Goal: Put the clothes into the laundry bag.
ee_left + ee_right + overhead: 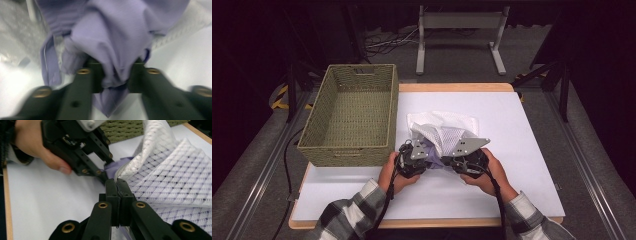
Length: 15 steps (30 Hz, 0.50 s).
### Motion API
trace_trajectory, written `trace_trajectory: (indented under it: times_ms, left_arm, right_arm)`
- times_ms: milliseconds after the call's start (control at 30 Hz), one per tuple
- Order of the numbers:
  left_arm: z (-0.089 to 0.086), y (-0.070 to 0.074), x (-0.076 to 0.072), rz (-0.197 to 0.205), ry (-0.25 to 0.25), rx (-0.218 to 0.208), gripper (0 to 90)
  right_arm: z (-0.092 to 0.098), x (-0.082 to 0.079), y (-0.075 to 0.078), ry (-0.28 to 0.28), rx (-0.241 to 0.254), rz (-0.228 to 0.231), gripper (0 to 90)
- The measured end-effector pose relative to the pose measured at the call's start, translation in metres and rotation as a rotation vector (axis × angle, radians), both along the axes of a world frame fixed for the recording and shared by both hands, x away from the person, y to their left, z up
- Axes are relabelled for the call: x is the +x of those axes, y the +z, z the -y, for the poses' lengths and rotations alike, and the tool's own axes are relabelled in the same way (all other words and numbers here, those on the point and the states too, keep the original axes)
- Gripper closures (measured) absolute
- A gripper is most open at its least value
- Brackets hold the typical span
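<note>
Lilac cloth point(117, 37) sits bunched at the mouth of a white mesh bag point(447, 131), which lies on the white worktop point(522, 150) just right of a woven green basket point(349, 115). Left gripper point(115, 75) has its jaws pressed in on a fold of that cloth, the fabric pinched between them and hanging below. Right gripper point(116, 187) has its jaws brought tight together on the zippered edge of the mesh bag, the netting rising to the right of them. Both grippers meet close together at the near side of the bag, each in a hand with a plaid sleeve point(352, 212) behind
</note>
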<state>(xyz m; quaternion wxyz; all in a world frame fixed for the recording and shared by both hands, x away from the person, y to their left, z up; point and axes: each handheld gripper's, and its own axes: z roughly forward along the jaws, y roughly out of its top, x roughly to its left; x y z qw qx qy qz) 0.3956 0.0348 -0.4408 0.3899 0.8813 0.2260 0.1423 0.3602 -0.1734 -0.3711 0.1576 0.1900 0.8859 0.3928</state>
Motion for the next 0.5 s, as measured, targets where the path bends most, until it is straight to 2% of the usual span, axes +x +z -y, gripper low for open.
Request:
trace_trajectory:
  times_ms: [133,267,400,500]
  left_arm:
    - [0.001,0.007,-0.004,0.029,-0.014,-0.026,82.3]
    - [0.000,0.032,-0.019,0.077,-0.056,-0.123,82.7]
    - [0.001,0.051,-0.035,0.117,-0.084,-0.176,82.9]
    - [0.005,0.056,-0.041,0.135,-0.089,-0.191,82.8]
  right_arm:
    - [-0.004,-0.004,0.005,0.021,-0.002,0.024,89.9]
    - [-0.006,-0.007,0.012,0.037,0.003,0.050,89.9]
    - [-0.007,-0.014,0.026,0.065,0.042,0.072,89.9]
    - [-0.008,-0.021,0.035,0.097,0.065,0.072,89.8]
